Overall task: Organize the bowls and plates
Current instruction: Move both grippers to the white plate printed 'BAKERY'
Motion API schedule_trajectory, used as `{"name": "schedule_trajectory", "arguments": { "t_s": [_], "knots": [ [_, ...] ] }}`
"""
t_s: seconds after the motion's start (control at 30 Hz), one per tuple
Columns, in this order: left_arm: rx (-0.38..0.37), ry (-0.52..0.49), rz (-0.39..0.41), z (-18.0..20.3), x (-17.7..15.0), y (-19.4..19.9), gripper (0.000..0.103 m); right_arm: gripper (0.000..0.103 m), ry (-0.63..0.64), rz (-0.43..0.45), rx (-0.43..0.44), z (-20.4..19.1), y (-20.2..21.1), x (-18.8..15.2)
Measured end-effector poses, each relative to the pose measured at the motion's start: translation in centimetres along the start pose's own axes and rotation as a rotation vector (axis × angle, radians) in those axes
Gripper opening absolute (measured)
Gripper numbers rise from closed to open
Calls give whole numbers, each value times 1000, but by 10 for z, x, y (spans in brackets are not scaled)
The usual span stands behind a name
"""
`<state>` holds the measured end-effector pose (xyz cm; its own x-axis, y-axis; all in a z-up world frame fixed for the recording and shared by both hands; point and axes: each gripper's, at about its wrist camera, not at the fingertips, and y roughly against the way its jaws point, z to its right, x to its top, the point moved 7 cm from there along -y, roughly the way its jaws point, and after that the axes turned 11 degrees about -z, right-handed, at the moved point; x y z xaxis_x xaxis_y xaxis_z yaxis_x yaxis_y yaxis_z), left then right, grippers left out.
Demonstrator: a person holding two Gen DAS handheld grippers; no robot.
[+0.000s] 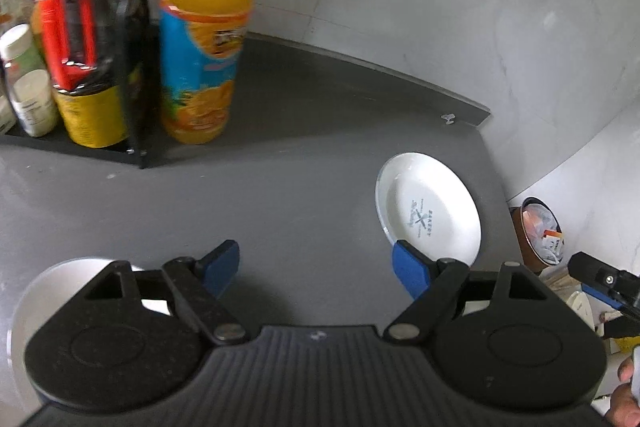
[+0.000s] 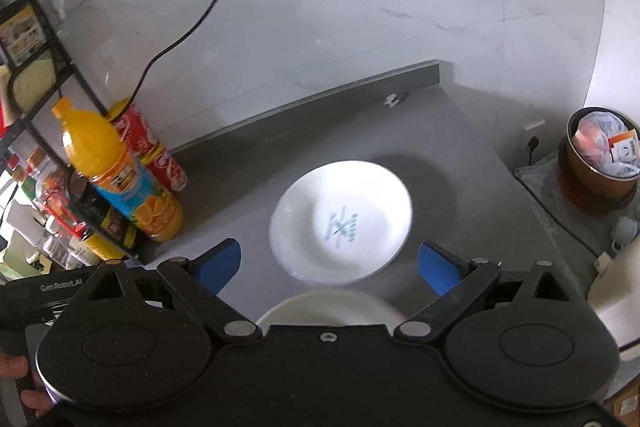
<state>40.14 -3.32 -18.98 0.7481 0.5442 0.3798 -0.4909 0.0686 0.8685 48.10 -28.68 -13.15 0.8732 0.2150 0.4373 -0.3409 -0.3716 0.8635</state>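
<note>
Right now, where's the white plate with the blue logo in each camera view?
Left wrist: the white plate lies right of centre, beyond the left gripper, near the counter's right edge.
Right wrist: the plate lies at centre, ahead of the right gripper.
Shared landmark: the orange juice bottle.

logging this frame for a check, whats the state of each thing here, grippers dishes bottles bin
left gripper: open, empty, over bare counter
right gripper: open, empty, above the dishes
white printed plate: flat on the grey counter, face up, empty, ungripped
white bowl: under the right gripper, mostly hidden, ungripped
orange juice bottle: upright, capped, nearly full
red cola can: upright behind the juice
brown bin: open, full of wrappers
</note>
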Motion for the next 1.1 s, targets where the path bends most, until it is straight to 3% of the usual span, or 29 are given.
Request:
{"name": "schedule_trajectory", "arguments": {
  "t_s": [0.3,0.5,0.87,1.1],
  "knots": [
    [32,11,-37,40,18,-48,81,87,18,-64,57,50,-30,37],
    [41,56,-74,50,25,-80,74,76,43,-134,89,71,-64,49],
    [22,143,-136,59,33,-128,50,64,84,-255,126,86,-120,57],
    [12,172,-181,58,34,-154,41,56,90,-321,131,93,-153,51]
  ]
}}
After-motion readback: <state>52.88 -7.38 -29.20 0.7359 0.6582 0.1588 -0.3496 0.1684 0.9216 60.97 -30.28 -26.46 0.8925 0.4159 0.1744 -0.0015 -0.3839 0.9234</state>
